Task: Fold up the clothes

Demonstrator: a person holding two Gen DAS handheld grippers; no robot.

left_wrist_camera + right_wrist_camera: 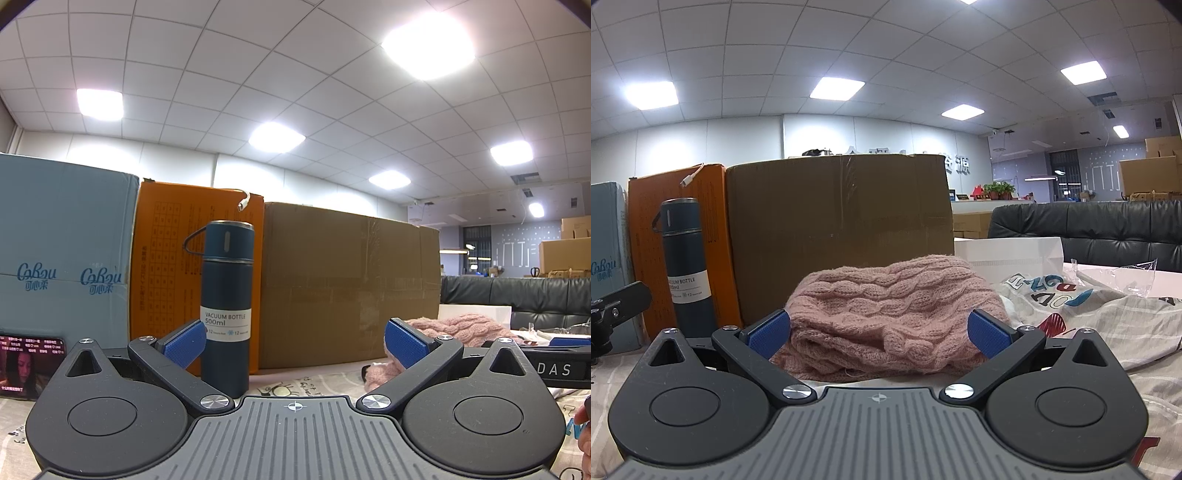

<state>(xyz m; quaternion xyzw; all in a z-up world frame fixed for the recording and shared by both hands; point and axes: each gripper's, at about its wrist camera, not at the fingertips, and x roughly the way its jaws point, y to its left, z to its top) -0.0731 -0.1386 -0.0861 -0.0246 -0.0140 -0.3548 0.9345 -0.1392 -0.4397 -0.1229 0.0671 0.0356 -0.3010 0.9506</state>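
A pink cable-knit sweater [890, 314] lies bunched in a thick pile on the printed cloth-covered table [613, 373]. My right gripper [879, 334] is open, low over the table, its blue pads on either side of the sweater's near edge, holding nothing. In the left wrist view the sweater [461, 326] lies to the right beyond the right finger. My left gripper [295, 345] is open and empty, facing the boxes. A white printed garment [1108, 314] lies to the right of the sweater.
A dark blue vacuum bottle [227, 306] stands just beyond my left gripper's left finger. A blue carton [62, 251], an orange box [166, 266] and a brown cardboard box [347, 284] line the back. A phone [26, 365] leans at left. A black sofa [1089, 229] is behind.
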